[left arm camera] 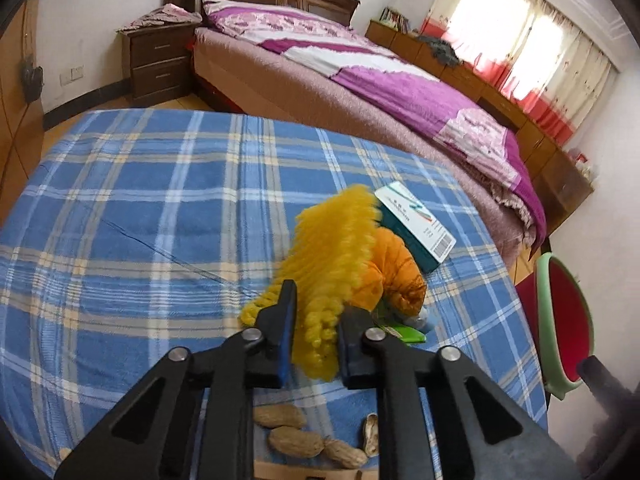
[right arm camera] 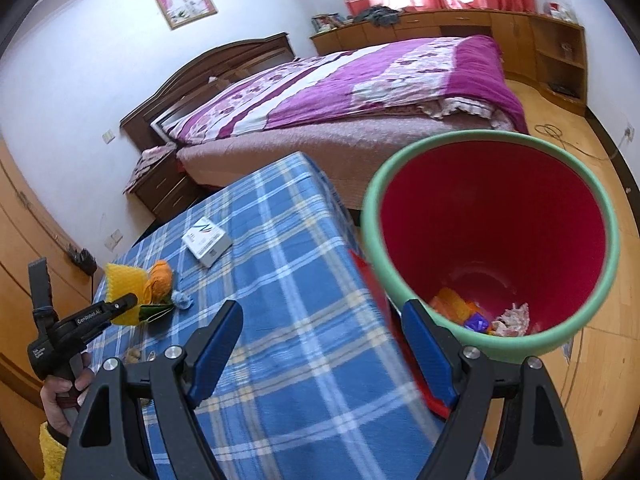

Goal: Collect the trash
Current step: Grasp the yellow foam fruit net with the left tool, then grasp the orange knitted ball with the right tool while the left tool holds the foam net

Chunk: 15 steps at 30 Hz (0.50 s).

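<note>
Left wrist view: left hand-held gripper point(left arm camera: 316, 324) squeezed onto the yellow foam net point(left arm camera: 332, 256), lifting it off the blue checked desk point(left arm camera: 140, 200) so it can go away as trash. Orange peel point(left arm camera: 396, 268), small box point(left arm camera: 416, 224) and peanuts point(left arm camera: 296, 440) lying close by, waiting.

Right wrist view: right hand-held gripper point(right arm camera: 320, 348) wide open, holding nothing, right next to the red bin point(right arm camera: 496, 216). Bin beside the desk, close for dropping; some trash inside already.
</note>
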Tool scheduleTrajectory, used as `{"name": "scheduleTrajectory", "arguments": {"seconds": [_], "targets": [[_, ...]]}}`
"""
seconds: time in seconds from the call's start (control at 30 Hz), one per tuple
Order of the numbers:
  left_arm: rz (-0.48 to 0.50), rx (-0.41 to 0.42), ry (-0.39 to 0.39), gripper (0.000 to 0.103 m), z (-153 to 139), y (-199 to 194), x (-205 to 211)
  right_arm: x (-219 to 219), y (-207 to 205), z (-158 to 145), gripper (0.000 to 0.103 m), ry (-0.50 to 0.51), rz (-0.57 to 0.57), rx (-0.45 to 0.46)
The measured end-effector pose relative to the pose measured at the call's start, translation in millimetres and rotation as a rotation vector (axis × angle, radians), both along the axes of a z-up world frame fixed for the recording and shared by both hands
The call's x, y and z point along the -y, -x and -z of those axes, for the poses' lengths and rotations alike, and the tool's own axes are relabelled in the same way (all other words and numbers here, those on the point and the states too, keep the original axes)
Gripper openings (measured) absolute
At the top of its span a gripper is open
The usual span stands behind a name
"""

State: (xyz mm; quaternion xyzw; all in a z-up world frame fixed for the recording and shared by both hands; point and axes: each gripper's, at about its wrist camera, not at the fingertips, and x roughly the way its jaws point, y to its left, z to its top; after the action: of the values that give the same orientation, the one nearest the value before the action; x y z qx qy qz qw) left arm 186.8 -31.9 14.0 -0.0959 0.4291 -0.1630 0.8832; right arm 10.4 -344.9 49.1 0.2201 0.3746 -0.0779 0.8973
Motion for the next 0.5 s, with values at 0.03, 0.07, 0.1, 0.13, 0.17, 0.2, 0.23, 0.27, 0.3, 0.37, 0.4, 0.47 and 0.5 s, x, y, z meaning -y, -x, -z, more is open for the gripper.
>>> {"name": "scheduleTrajectory", "arguments": {"seconds": [0.03,0.07,0.1,0.13,0.17,0.2,0.23,0.27,0.3,0.37,0.4,0.47,0.5], "targets": [[-0.003,0.006,0.007,0.012,-1.5,0.3,-2.9,-3.5,-3.2,-0.1,0.084,0.003,-0.007,-0.002],[-0.009,0.013,0.017,0.012,-3.4,1.0,-7.3,-8.3,-6.8,-0.4,0.084,0.006,-0.018,-0.004],[-0.019,0.019,0.024,0.012,-4.8,0.2,-12.1,-15.0,-12.0,-0.7,0.084,0.009,-0.033,-0.006],[-0.027,0.025,0.031,0.012,-6.3,0.1,-15.7,-20.4,-16.2,-0.9,0.084,0.011,-0.045,-0.007],[-0.035,0.032,0.035,0.012,-7.7,-0.5,-19.0,-24.8,-19.5,-0.9,0.084,0.014,-0.054,-0.008],[-0.047,0.044,0.034,0.012,-9.5,-0.8,-22.8,-31.7,-24.9,-1.0,0.084,0.016,-0.069,-0.009],[-0.063,0.061,0.021,0.011,-11.4,-1.3,-25.9,-37.0,-29.4,-1.0,0.084,0.018,-0.082,-0.01],[-0.075,0.072,0.005,0.011,-12.7,-2.4,-27.2,-45.8,-36.4,-1.3,0.084,0.022,-0.104,-0.009],[-0.094,0.092,-0.016,0.011,-13.8,-3.1,-31.2,-52.8,-42.5,-1.9,0.084,0.026,-0.12,-0.008],[-0.112,0.114,-0.028,0.011,-14.0,-4.1,-36.0,-64.9,-52.1,-2.7,0.084,0.032,-0.148,-0.006],[-0.12,0.122,-0.03,0.011,-13.1,-4.8,-38.7,-74.0,-60.3,-2.3,0.084,0.038,-0.168,-0.004],[-0.134,0.131,-0.026,0.011,-10.8,-6.6,-43.5,-85.5,-70.8,-0.7,0.084,0.044,-0.192,-0.005],[-0.144,0.132,-0.018,0.011,-8.6,-7.5,-46.4,-94.4,-79.2,1.0,0.084,0.046,-0.209,-0.006]]}}
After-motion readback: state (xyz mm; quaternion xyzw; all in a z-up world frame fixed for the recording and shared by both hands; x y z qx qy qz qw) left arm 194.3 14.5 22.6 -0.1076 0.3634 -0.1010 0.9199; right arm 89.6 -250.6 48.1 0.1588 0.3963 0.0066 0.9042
